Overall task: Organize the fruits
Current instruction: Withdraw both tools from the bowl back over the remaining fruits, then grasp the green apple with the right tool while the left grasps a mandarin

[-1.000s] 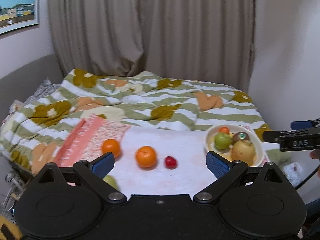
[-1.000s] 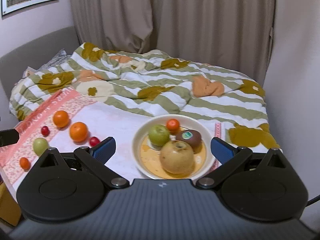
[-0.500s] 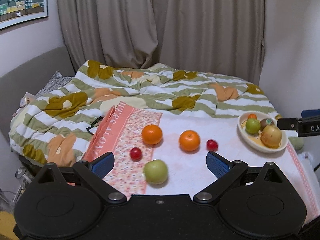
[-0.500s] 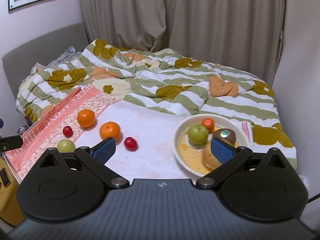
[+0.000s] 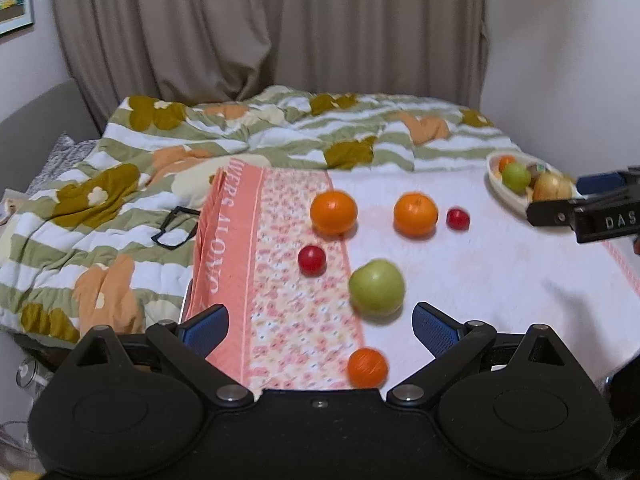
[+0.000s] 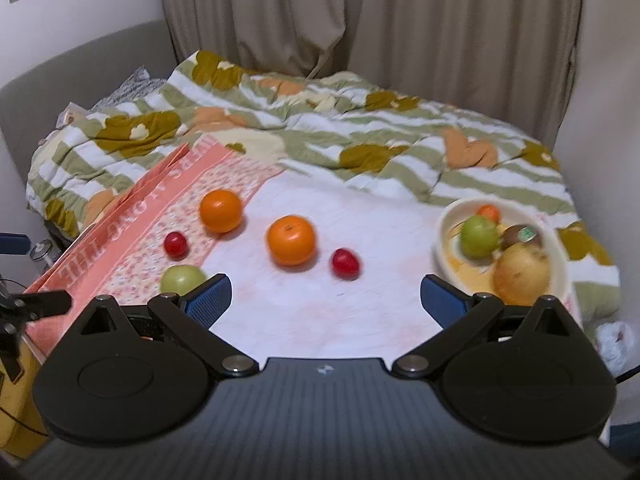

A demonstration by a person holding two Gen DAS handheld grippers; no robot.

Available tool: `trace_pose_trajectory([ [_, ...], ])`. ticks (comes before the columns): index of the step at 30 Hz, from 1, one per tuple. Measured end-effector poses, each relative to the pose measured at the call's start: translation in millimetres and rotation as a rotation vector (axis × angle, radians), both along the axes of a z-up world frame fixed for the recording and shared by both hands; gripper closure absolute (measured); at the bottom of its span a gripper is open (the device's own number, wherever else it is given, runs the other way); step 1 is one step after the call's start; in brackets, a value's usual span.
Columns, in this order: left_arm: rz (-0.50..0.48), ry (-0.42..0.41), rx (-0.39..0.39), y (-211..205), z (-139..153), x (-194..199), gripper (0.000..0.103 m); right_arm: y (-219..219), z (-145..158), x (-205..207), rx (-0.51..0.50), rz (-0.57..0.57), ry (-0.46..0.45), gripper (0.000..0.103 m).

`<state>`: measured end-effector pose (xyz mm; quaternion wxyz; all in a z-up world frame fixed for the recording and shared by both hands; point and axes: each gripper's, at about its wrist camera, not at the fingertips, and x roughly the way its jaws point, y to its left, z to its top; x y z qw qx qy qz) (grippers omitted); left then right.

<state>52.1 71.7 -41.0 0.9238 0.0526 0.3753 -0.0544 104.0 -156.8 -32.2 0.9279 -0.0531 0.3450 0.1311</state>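
Note:
Loose fruit lies on a white and pink cloth (image 5: 500, 276) on the bed: two oranges (image 5: 333, 212) (image 5: 415, 209), two small red fruits (image 5: 311, 259) (image 5: 458, 218), a green apple (image 5: 376, 287) and a small orange fruit (image 5: 367, 367). A cream bowl (image 6: 448, 248) at the right holds a green apple (image 6: 479, 237), a yellow pear (image 6: 521, 273), a kiwi (image 6: 520, 236) and a small orange fruit. My left gripper (image 5: 320, 326) is open, just in front of the green apple. My right gripper (image 6: 325, 295) is open over the cloth, left of the bowl.
A rumpled striped floral blanket (image 5: 280, 136) covers the bed behind the cloth. Black glasses (image 5: 175, 227) lie on it at the left. Curtains (image 6: 360, 20) hang behind, and walls close in at the right. The cloth's front edge is right below both grippers.
Both grippers swung left: the bowl slid toward the right edge in both views. The left view now takes in the green apple, a red fruit and the small orange fruit up close.

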Motion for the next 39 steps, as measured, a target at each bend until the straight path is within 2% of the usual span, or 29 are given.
trace_pose_trajectory([
  [7, -0.059, 0.06, -0.02, 14, -28, 10, 0.003, 34, -24, 12, 0.023, 0.055, 0.067, 0.0],
  [16, -0.065, 0.126, -0.061, 2, -61, 22, 0.007, 65, -51, 42, 0.005, 0.191, 0.125, 0.0],
  [24, -0.057, 0.211, -0.094, -11, -83, 29, 0.036, 85, -67, 64, -0.016, 0.345, 0.161, 0.0],
  [31, -0.045, 0.211, -0.075, -24, -90, 32, 0.046, 95, -75, 69, -0.022, 0.435, 0.184, 0.0],
  [33, -0.041, 0.2, -0.051, -28, -90, 33, 0.06, 99, -76, 69, -0.022, 0.452, 0.186, 0.0],
  [34, -0.044, 0.196, -0.045, -30, -89, 33, 0.063, 100, -77, 70, -0.023, 0.458, 0.189, 0.001],
  [39, -0.019, 0.189, -0.041, -26, -89, 32, 0.063, 108, -80, 74, -0.025, 0.485, 0.206, 0.007],
])
